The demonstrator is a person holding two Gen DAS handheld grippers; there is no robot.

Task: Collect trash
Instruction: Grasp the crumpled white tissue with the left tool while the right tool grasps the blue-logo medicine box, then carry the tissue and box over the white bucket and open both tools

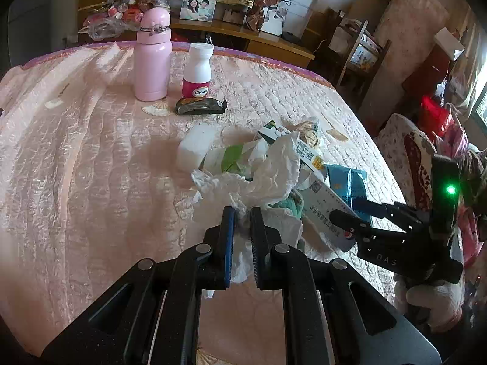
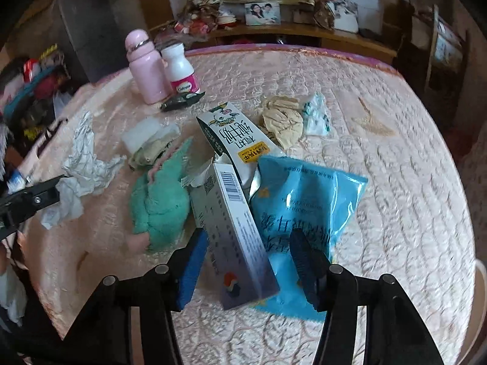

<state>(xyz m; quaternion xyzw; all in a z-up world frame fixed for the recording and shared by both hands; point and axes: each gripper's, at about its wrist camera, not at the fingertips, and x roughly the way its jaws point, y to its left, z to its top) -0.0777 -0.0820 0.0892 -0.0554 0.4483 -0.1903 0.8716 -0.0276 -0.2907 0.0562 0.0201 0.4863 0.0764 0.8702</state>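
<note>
Right claw is open around the near end of the box, not clamped yet. Box's long axis runs near-to-far, straight out from the claw. Left claw is clenched on tissue, further left.

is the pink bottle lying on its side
No, the pink bottle stands upright on the bed cover, next to the white pill bottle.

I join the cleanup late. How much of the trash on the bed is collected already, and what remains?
No bin or bag shows, so nothing looks finished. In hand: the left gripper is shut on crumpled white tissue; the right gripper straddles the long white box, pads not yet pressing. Left: milk carton, blue packet, beige wad, dark wrapper.
</note>
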